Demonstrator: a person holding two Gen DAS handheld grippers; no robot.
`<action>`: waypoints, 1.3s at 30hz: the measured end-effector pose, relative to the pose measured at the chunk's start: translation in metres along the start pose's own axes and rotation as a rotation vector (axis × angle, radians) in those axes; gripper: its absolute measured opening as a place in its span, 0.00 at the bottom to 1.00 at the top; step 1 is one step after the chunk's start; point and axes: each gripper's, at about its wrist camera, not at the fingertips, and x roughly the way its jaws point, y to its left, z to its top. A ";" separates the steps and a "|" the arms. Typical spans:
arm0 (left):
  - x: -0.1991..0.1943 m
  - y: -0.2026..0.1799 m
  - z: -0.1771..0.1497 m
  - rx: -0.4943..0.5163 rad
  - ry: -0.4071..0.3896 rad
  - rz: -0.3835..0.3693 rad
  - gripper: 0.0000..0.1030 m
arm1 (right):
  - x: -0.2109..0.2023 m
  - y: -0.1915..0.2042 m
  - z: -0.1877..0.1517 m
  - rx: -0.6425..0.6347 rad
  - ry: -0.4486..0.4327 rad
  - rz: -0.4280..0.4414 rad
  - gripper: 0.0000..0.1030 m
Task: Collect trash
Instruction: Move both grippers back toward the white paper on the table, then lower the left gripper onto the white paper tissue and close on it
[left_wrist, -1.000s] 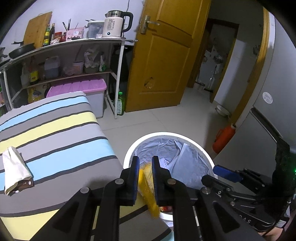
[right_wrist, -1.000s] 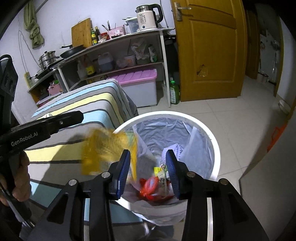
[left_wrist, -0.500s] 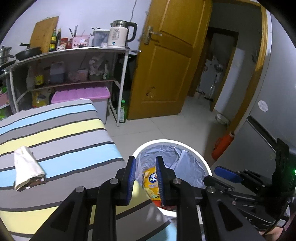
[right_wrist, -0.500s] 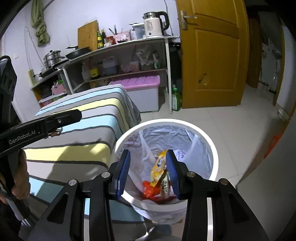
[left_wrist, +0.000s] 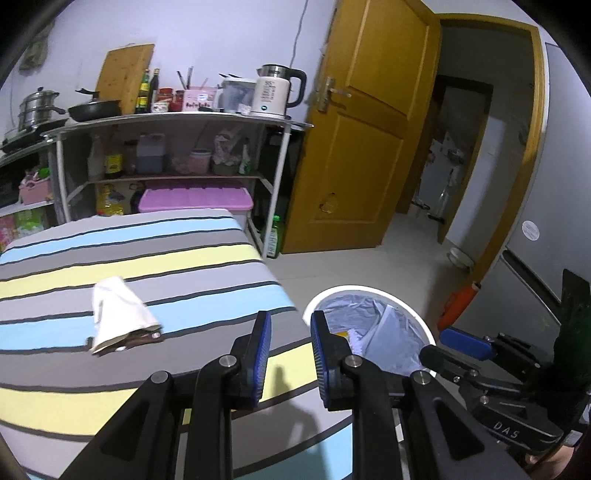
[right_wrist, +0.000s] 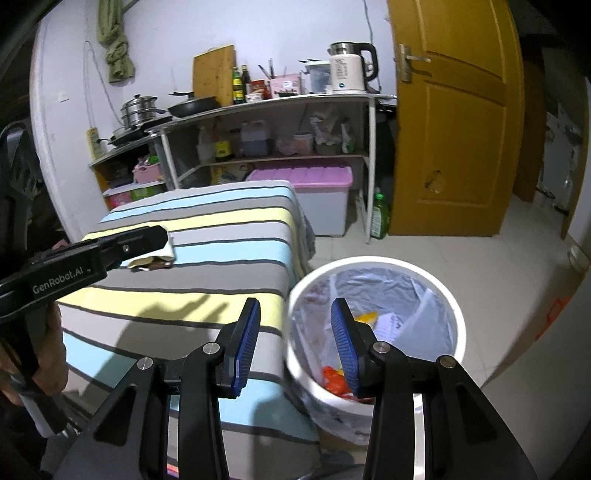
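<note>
Hovering empty and parted, left tool (left_wrist: 289, 338) and right tool (right_wrist: 294, 326); last wrapper (left_wrist: 118, 319) lies on striped worktop (left_wrist: 184, 266), bin (right_wrist: 376, 325) beside. Risk: flimsy wrapper slipping from a shallow pinch.

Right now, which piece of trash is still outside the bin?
The cream paper wrapper lying on the striped tablecloth. The yellow packet and red wrapper already sit inside the white bin.
</note>
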 end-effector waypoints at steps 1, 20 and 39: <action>-0.004 0.003 -0.002 -0.002 -0.003 0.006 0.21 | -0.001 0.004 0.000 -0.005 -0.002 0.006 0.40; -0.056 0.063 -0.023 -0.056 -0.041 0.141 0.21 | 0.009 0.054 0.006 -0.072 -0.001 0.113 0.40; -0.055 0.131 -0.025 -0.143 -0.022 0.237 0.34 | 0.041 0.093 0.019 -0.128 0.027 0.184 0.40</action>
